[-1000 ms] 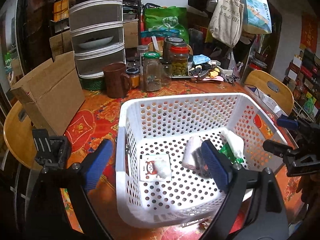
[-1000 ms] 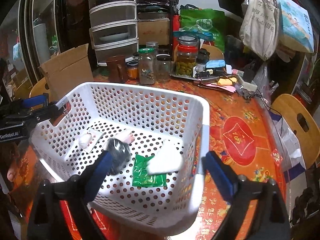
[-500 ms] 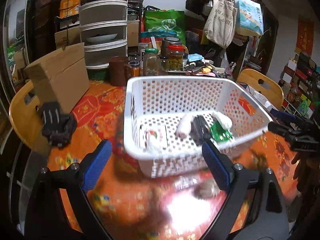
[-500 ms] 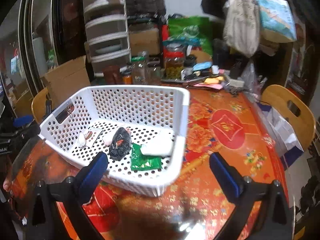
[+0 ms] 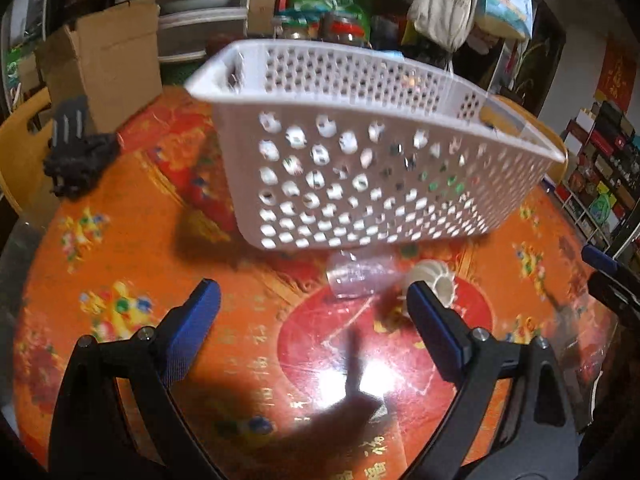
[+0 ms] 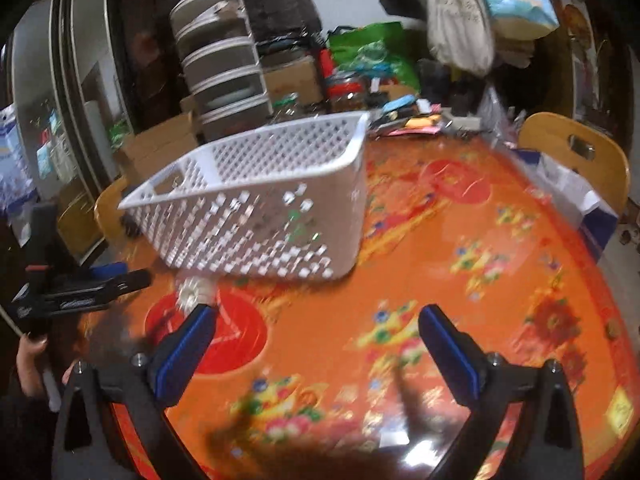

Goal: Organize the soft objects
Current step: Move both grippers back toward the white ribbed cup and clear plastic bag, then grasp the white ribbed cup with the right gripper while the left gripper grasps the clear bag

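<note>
On the orange-red floral tablecloth [image 5: 132, 248] we see the white perforated basket [image 5: 360, 152], blurred; whether it sits flat or tilted we cannot tell. Through its holes we catch green and dark bits, so soft items lie inside, none identifiable. No writing is readable: motifs on the cloth, the hanging tote bag [image 6: 456, 16] and the red wall hanging [image 5: 618, 72] are too blurred.

Left gripper [image 5: 312, 312] is spread wide, blue pads holding nothing, low over the table in front of the basket. Right gripper [image 6: 316, 328] is likewise spread and empty, with the basket ahead to its left.

Only the left view shows a clear plastic wrapper [image 5: 356, 276] and a white ribbed object [image 5: 434, 276] on the cloth just before the basket, a black fuzzy thing [image 5: 76, 156] near the cardboard box [image 5: 108, 52], and shelves at far right. The right view shows the white ribbed object [image 6: 196, 294] by its left pad, the other gripper at left with fingers [image 6: 34, 350] of a hand under it, stacked drawers [image 6: 224, 76], and a wooden chair [image 6: 576, 156] with a blue-white bag.
</note>
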